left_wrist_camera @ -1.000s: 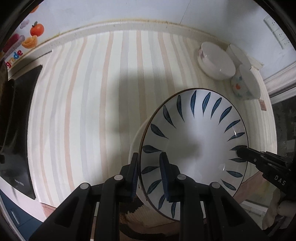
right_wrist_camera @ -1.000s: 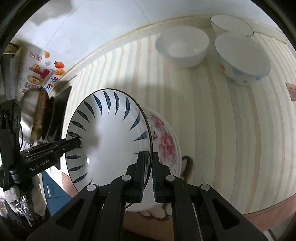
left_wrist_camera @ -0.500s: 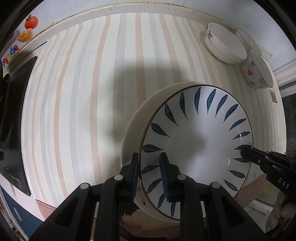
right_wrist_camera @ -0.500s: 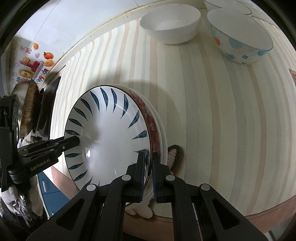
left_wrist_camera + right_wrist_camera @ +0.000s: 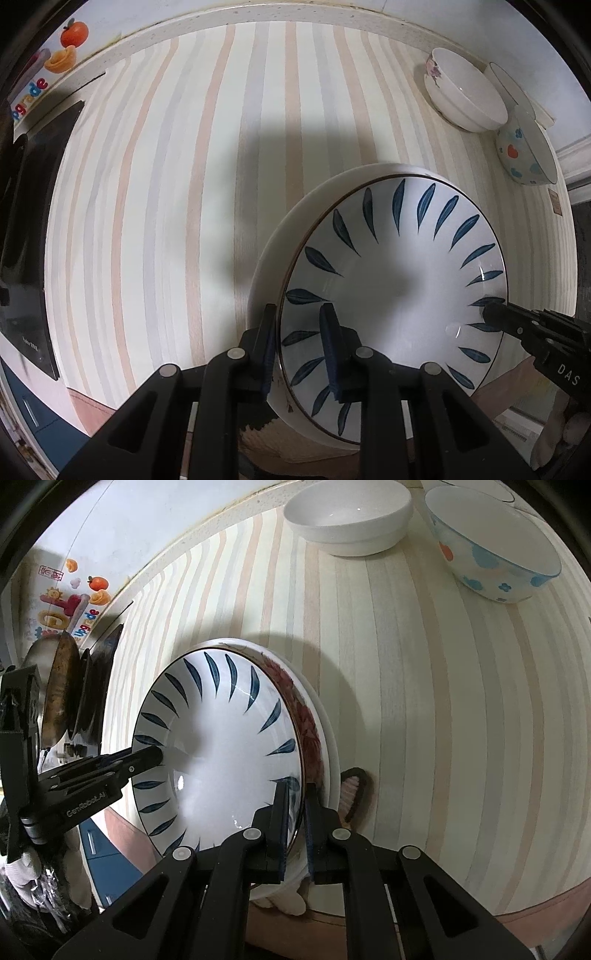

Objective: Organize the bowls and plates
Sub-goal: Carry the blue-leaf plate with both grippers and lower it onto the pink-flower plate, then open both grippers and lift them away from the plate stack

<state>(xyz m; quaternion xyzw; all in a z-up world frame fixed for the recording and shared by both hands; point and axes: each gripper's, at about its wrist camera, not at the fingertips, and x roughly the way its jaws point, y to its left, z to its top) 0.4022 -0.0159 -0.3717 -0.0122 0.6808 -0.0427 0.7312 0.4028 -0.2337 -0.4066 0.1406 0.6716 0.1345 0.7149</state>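
Left gripper (image 5: 297, 343): black, blue pads, silver screws. Right gripper (image 5: 295, 812): black, white "DAS" lettering.

"DAS", "GenRobot.AI" — tool (image 5: 85, 794) housings

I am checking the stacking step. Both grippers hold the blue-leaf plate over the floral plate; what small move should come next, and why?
Probably open both grippers. The blue-leaf plate looks nested on the floral plate, its rim still pinched by the left gripper and the right gripper, so it seems ready for release.

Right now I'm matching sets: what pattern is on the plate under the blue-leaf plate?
Red flowers on the lower white plate, clearest in the right wrist view.
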